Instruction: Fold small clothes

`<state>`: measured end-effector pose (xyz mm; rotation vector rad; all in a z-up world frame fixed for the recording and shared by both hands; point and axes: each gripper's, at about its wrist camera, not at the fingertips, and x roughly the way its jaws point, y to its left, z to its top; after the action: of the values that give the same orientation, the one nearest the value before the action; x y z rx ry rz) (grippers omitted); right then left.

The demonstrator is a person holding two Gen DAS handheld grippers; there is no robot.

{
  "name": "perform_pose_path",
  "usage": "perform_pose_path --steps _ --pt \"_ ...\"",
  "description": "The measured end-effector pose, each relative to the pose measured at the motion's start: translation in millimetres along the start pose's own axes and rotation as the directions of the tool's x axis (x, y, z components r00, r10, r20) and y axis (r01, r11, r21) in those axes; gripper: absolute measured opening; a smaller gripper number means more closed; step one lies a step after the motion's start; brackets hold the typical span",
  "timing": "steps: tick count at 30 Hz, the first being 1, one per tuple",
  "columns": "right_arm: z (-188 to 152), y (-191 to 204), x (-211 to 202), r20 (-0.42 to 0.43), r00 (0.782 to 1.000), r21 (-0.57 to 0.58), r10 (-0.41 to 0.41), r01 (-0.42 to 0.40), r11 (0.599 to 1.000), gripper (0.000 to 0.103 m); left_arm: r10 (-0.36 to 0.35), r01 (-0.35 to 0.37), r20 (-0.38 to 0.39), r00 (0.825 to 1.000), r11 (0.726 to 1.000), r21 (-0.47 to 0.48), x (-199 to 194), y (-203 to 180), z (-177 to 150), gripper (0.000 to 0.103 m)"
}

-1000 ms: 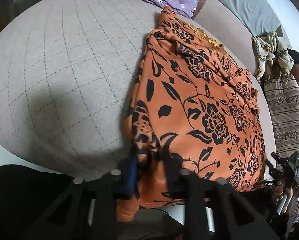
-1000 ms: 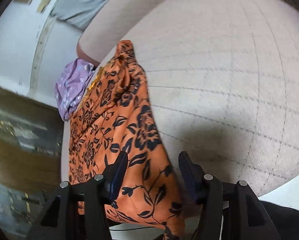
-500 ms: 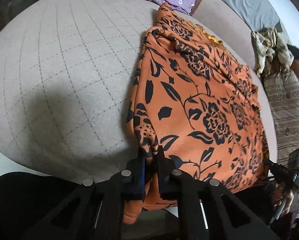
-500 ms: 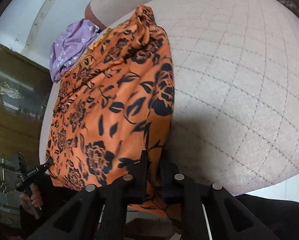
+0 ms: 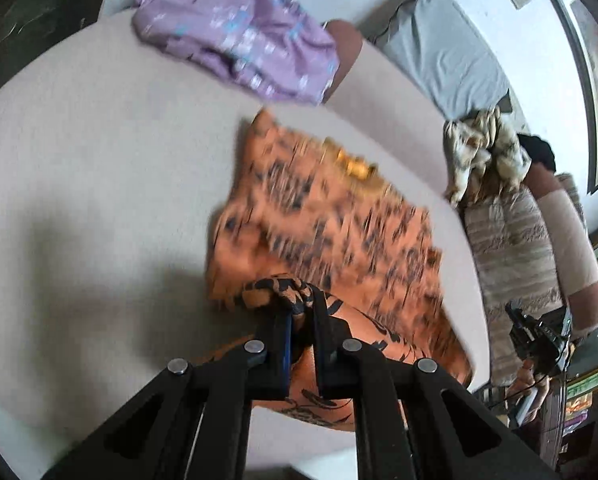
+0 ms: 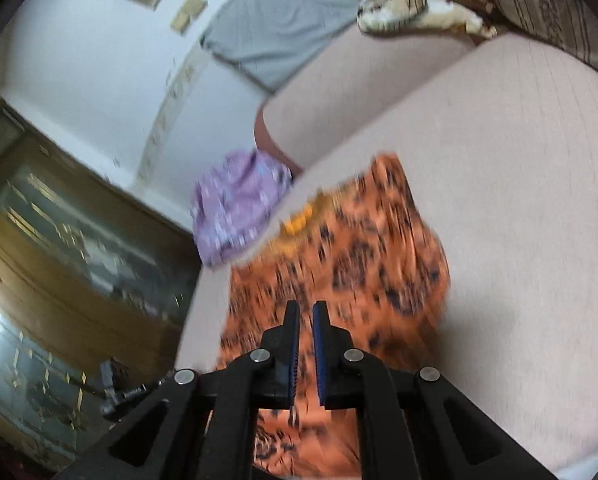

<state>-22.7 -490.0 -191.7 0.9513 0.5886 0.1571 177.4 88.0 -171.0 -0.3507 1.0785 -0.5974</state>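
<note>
So compared to a second ago, both grippers are clamped now. The left gripper (image 5: 301,300) had its fingers spread around the near edge of the orange floral garment (image 5: 331,216); now they're pinched tight on a bunched corner of it, with a knot of fabric poking out above the tips. The right gripper (image 6: 306,310) was wide open a second ago too, and now its blue pads (image 6: 319,344) sit nearly together. The cloth hangs down between and below them, so it looks like it's nipping the hem, though the blur makes the contact hard to see.

The near edge has come up off the beige quilted cushion (image 5: 99,200) and the garment is folding back over itself; its far end with the yellow trim still lies on the cushion. Both views are way blurrier than before. The purple flowered garment (image 5: 239,36) sits in the same spot at the far edge.
</note>
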Motion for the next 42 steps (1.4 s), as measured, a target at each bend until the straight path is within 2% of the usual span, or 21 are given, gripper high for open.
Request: perform_pose_path --steps 3,4,7,9,11,12,13,18,20,21,22,23,25,26,28,31,33,36,39,41,42 --pt "28.6 -3.9 16.2 -0.008 0.997 -0.009 -0.082 0.082 0.997 0.007 0.041 -0.041 0.006 0.999 0.999 0.020 16.5 -7.7 27.5 0.009" --pt "33.7 -5.1 28.4 -0.048 0.988 -0.028 -0.144 0.143 0.989 0.007 0.035 -0.035 0.010 0.999 0.999 0.027 20.5 -11.6 30.8 0.009" --pt "26.4 -16.3 47.0 -0.184 0.967 -0.006 -0.175 0.177 0.984 0.011 0.037 -0.038 0.019 0.999 0.997 0.062 25.0 -15.1 20.6 0.009" --pt "9.7 -31.4 51.7 -0.271 0.939 0.020 -0.211 0.224 0.974 0.013 0.056 -0.057 0.013 0.998 0.996 0.062 27.1 -11.3 13.0 0.009" --pt "-10.9 -48.2 44.6 -0.284 0.926 0.040 -0.249 0.271 0.962 0.030 0.063 -0.063 0.004 0.998 0.997 0.039 25.8 -1.1 6.7 0.009" --pt "-20.6 -57.2 40.3 -0.292 0.922 0.065 -0.254 0.284 0.956 0.058 0.062 -0.062 -0.001 0.998 0.998 0.019 23.5 5.8 2.8 0.009" --pt "-32.9 -66.9 36.4 -0.307 0.919 0.105 -0.247 0.290 0.951 0.079 0.062 -0.062 -0.004 0.998 0.998 0.004 21.4 9.9 0.1 0.009" --pt "-74.4 -84.4 27.9 -0.319 0.942 0.248 -0.106 0.191 0.950 0.079 0.064 -0.065 -0.014 0.998 0.998 -0.019 8.3 19.7 -18.9 0.009" --pt "-90.7 -68.2 36.5 -0.364 0.928 0.200 -0.076 0.158 0.967 0.076 0.069 -0.069 -0.012 0.998 0.997 -0.017 6.3 17.5 -25.4 0.009" --pt "-98.3 -59.3 42.0 -0.388 0.917 0.148 -0.093 0.162 0.976 0.064 0.071 -0.071 -0.014 0.997 0.997 -0.017 5.9 17.0 -27.6 0.009" --pt "-104.5 -51.6 46.4 -0.401 0.909 0.104 -0.111 0.166 0.981 0.036 0.073 -0.073 -0.016 0.997 0.997 -0.019 5.3 16.5 -30.1 0.009" --pt "-114.1 -40.7 53.6 -0.426 0.895 0.041 -0.133 0.166 0.985 0.024 0.076 -0.076 -0.019 0.997 0.997 -0.021 4.2 16.0 -32.1 0.009" --pt "-120.7 -29.5 59.3 -0.441 0.880 -0.025 -0.178 0.186 0.982 0.014 0.078 -0.078 -0.026 0.997 0.997 -0.020 1.4 16.2 -33.4 0.009" --pt "-119.8 -22.5 57.9 -0.428 0.883 -0.059 -0.191 0.184 0.981 0.013 0.076 -0.077 -0.031 0.997 0.997 -0.017 -0.8 16.2 -32.7 0.009" --pt "-102.1 -9.6 46.8 -0.371 0.918 -0.062 -0.138 0.124 0.990 0.011 0.074 -0.074 -0.041 0.996 0.997 -0.007 -4.5 14.8 -26.6 0.009" --pt "-53.2 7.4 29.2 -0.242 0.969 -0.062 -0.051 0.037 0.997 0.010 0.078 -0.077 -0.049 0.996 0.997 0.012 -3.6 9.1 -4.6 0.009" --pt "-14.5 11.9 22.6 -0.165 0.986 -0.043 -0.016 0.009 0.999 0.010 0.082 -0.081 -0.047 0.996 0.996 0.021 2.0 2.5 19.0 0.009" --pt "50.0 15.1 33.9 -0.033 0.999 -0.005 -0.031 0.031 0.999 0.010 0.093 -0.091 -0.042 0.995 0.995 0.048 27.4 -8.7 75.5 0.009" --pt "106.5 -8.0 70.7 0.053 0.997 0.140 -0.057 0.050 0.989 0.012 0.131 -0.130 -0.050 0.990 0.991 0.011 74.8 -0.6 133.6 0.018" --pt "127.5 -34.8 103.4 0.067 0.995 0.242 -0.071 0.052 0.969 0.022 0.188 -0.194 -0.073 0.980 0.977 -0.093 107.3 22.1 154.3 0.019" --pt "129.5 -47.1 112.2 0.081 0.992 0.295 -0.096 0.068 0.953 0.042 0.201 -0.210 -0.074 0.977 0.965 -0.158 117.3 34.7 156.5 0.021"
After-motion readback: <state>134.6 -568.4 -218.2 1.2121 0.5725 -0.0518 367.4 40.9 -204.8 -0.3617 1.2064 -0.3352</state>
